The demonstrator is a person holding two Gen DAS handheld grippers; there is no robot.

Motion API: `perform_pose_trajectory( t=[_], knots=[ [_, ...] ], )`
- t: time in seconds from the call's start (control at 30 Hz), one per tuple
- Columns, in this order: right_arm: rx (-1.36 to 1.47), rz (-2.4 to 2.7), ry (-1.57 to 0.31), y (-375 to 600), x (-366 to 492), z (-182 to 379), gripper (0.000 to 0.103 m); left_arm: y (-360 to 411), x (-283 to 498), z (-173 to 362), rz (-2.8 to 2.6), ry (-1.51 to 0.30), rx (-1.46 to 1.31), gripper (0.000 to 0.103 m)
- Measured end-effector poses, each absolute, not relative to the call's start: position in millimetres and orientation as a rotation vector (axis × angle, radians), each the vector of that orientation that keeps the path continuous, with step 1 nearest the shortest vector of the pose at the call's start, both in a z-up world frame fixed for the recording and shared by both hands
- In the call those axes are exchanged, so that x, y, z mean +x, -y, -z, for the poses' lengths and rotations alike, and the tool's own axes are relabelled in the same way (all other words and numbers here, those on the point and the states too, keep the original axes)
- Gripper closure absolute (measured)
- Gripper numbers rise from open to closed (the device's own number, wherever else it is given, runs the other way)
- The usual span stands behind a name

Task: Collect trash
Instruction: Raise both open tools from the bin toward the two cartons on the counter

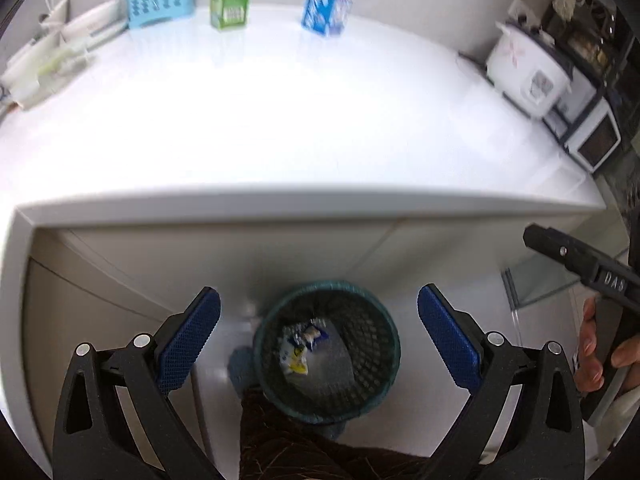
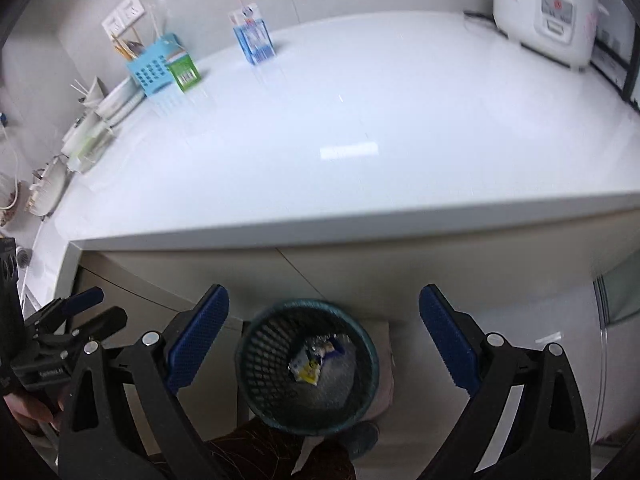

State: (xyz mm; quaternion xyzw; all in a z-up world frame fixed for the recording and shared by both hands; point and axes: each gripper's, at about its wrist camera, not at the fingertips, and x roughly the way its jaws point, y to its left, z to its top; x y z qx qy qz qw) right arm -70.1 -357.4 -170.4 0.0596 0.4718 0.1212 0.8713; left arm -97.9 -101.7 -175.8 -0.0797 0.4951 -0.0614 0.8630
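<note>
From the left wrist, the left gripper (image 1: pixel 319 312) gapes wide and empty above a dark mesh bin (image 1: pixel 327 350) on the floor, a crumpled wrapper (image 1: pixel 298 346) lying inside. A blue carton (image 1: pixel 328 6) stands on the white counter (image 1: pixel 280 120).

From the right wrist, the right gripper (image 2: pixel 324 314) hangs open, empty, over the same bin (image 2: pixel 307 366).

My left gripper (image 1: pixel 319 306) and right gripper (image 2: pixel 324 306) above the bin (image 1: pixel 327 350) are black frames with silver rivets, blue cross-hatched pads (image 1: pixel 188 342), and dark brown trousers (image 1: pixel 288 444) beside it.
</note>
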Motion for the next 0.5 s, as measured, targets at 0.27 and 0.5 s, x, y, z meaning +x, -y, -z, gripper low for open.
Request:
perform_pose_trajectory(
  t=[0.27,0.5],
  knots=[
    [0.093,-0.294,-0.892,335.2,-42.6,114.6,0.011,84.8,-66.1,122.8,0.106,-0.961,-0.160,0.006],
    [0.083,-0.300,-0.839,323.5,-16.0,84.8,0.009,71.3,-39.9,86.5,0.106,-0.904,-0.165,0.006]
  ],
)
